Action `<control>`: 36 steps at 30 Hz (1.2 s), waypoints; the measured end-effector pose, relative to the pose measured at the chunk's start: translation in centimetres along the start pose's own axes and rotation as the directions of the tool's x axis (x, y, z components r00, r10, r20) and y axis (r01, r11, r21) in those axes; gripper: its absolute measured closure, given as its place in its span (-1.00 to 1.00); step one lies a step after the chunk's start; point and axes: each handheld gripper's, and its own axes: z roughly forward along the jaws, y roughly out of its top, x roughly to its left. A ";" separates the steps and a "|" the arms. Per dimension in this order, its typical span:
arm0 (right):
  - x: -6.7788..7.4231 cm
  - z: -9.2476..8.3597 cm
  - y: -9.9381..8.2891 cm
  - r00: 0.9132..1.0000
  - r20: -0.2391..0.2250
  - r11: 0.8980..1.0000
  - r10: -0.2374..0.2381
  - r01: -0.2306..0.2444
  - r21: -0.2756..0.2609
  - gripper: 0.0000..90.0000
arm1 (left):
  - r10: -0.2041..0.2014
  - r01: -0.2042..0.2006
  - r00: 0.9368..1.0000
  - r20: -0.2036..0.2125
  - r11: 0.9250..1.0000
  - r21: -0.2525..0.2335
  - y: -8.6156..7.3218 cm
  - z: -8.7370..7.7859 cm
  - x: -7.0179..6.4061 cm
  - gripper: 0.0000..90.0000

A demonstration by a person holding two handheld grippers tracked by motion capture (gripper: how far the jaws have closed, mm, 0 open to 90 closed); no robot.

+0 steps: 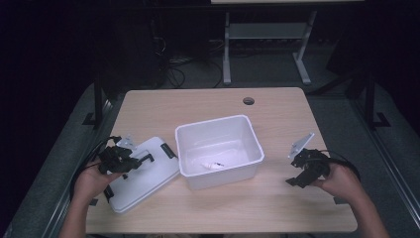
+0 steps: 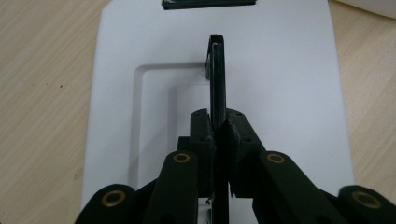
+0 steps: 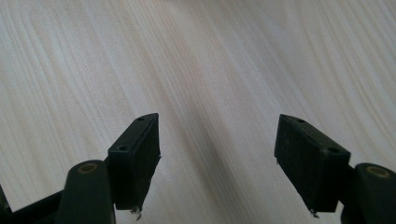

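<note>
A white lid (image 1: 148, 181) lies flat on the table left of an open white bin (image 1: 218, 121). The lid's black handle (image 2: 217, 79) stands up on edge, and my left gripper (image 2: 218, 130) is shut on its near end, pads pressed on both sides. From above, the left gripper (image 1: 136, 161) sits over the lid's middle. A small white object (image 1: 212, 164) rests on the bin's floor. My right gripper (image 1: 295, 171) hangs to the right of the bin, open, its jaws (image 3: 219, 154) wide apart over bare wood with nothing between them.
The light wooden table (image 1: 277, 208) has a round cable hole (image 1: 248, 100) at the back. A black latch (image 2: 208, 3) sits on the lid's far edge. Dark floor and a desk frame (image 1: 267, 34) lie beyond the table.
</note>
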 end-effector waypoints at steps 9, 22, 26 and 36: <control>0.0 0.1 0.0 1.000 0.001 1.000 -0.006 0.006 -0.002 -0.33 | 0.007 -0.007 1.000 0.015 1.000 0.007 0.1 0.0 0.3 0.87; 0.1 0.1 -0.8 1.000 0.007 0.999 0.018 -0.018 -0.038 -0.35 | 0.034 -0.034 0.999 0.030 0.999 -0.020 0.6 -1.6 0.3 0.87; 0.3 0.3 -1.1 1.000 0.003 0.999 0.021 -0.021 -0.038 -0.36 | 0.047 -0.047 0.999 0.025 0.999 -0.013 0.6 -2.7 0.2 0.87; 0.6 0.5 -1.6 1.000 0.007 0.998 0.029 -0.029 -0.058 -0.37 | 0.075 -0.074 0.997 0.017 0.997 -0.035 0.5 -6.7 0.2 0.87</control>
